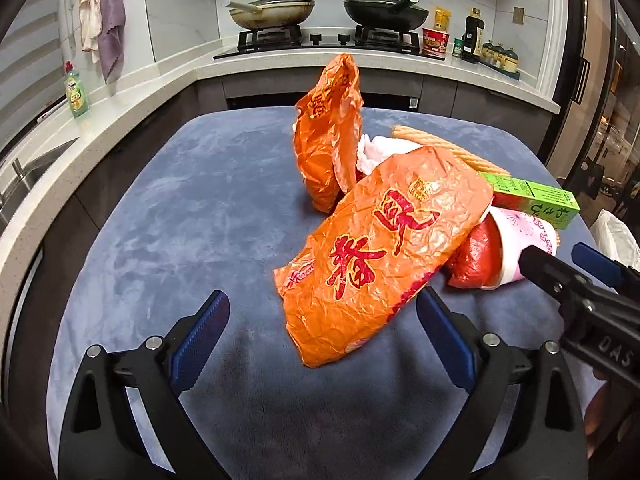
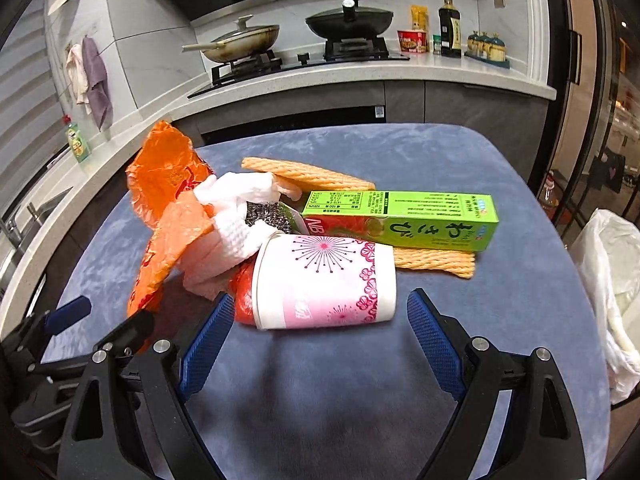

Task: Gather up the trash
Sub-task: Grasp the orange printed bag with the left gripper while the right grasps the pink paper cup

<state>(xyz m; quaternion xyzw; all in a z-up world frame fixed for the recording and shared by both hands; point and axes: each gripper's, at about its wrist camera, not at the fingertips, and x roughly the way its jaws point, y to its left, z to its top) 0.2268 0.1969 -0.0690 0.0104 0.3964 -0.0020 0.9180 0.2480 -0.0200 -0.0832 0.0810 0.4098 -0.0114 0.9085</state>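
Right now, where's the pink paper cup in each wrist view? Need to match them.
Left wrist: pink paper cup at right edge, mostly hidden behind the orange bag and the right gripper.
Right wrist: cup at centre, on its side, just ahead of the open right gripper.
Shared landmark: green box lying just behind the cup.

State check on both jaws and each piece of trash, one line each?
left gripper: jaws open, empty
right gripper: jaws open, empty
paper cup: on its side
green box: lying flat
orange bag: crumpled, open
white bag: slumped off the table's edge
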